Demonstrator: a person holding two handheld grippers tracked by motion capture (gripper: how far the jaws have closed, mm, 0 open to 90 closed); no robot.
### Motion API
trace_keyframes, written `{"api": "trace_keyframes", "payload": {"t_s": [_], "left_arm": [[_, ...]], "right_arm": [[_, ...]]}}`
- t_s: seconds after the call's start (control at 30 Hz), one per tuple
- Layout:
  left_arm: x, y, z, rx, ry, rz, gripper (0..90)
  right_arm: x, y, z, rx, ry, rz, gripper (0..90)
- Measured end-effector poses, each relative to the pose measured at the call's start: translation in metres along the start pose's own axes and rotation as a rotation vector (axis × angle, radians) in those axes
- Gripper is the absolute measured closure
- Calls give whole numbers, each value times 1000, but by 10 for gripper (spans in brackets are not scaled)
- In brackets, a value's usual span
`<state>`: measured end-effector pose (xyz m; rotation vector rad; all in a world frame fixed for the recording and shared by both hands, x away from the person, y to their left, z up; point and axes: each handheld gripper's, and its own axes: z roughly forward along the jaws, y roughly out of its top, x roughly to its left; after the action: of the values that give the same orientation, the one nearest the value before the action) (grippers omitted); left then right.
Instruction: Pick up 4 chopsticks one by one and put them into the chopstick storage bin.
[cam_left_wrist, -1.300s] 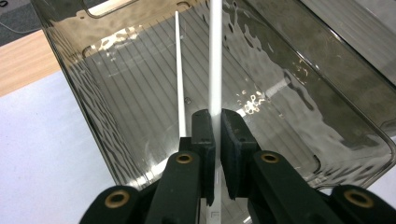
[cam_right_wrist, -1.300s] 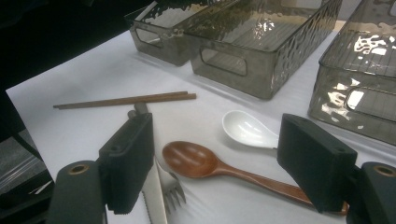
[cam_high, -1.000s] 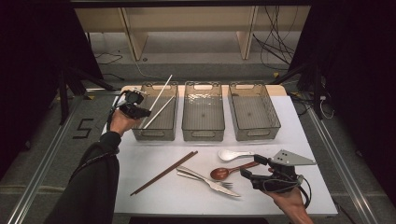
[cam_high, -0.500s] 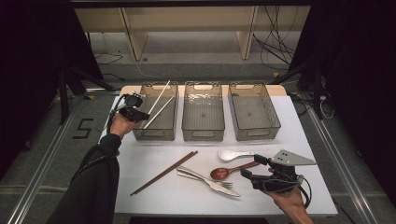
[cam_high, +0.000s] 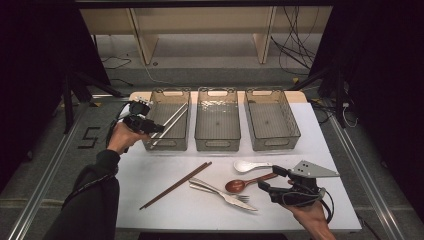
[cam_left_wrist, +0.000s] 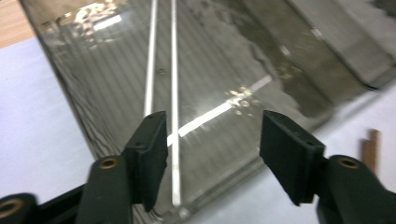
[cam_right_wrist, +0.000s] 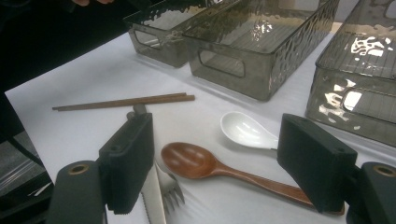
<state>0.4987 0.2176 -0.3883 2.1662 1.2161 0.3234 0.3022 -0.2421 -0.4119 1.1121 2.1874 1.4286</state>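
Note:
Two silver chopsticks (cam_high: 170, 124) (cam_left_wrist: 173, 93) lie slanted inside the left clear bin (cam_high: 167, 145) (cam_left_wrist: 70, 102). My left gripper (cam_high: 155, 129) (cam_left_wrist: 212, 149) hovers over that bin's near left corner. Its jaws have just been opening and stand open with nothing pressed between them; the chopsticks rest below, by the left jaw. My right gripper (cam_high: 270, 179) (cam_right_wrist: 215, 163) is open at the table's front right, its jaws on either side of and above the brown wooden spoon (cam_high: 245, 183) (cam_right_wrist: 196, 161). A white spoon (cam_high: 250, 165) (cam_right_wrist: 245, 130) lies just beyond.
Brown chopsticks (cam_high: 177, 184) (cam_right_wrist: 126, 101) lie slanted at front centre, with a fork and knife (cam_high: 222, 194) (cam_right_wrist: 170, 186) beside them. The middle bin (cam_high: 217, 145) and right bin (cam_high: 272, 145) hold nothing. Shelving and cables stand beyond the table.
The silver chopsticks, earlier held up and sticking out above the left bin, now lie lower inside it. The left gripper has opened and let go. The right gripper has stayed put.

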Motion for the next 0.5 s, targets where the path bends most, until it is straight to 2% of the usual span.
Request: {"api": "trace_keyframes", "payload": {"t_s": [0.17,0.23,0.37,0.5], "left_arm": [[-20,-12,-14,-5,-53,47,317],[-27,-17,-18,6,-71,62,293],[-41,-27,-22,34,-75,91,262],[-51,-41,-17,88,-78,110,240]], "right_arm": [[0,0,0,0,-1,-3,281],[0,0,0,0,-1,-3,282],[1,0,0,-2,-2,-7,282],[1,1,-1,-4,-3,-4,282]]}}
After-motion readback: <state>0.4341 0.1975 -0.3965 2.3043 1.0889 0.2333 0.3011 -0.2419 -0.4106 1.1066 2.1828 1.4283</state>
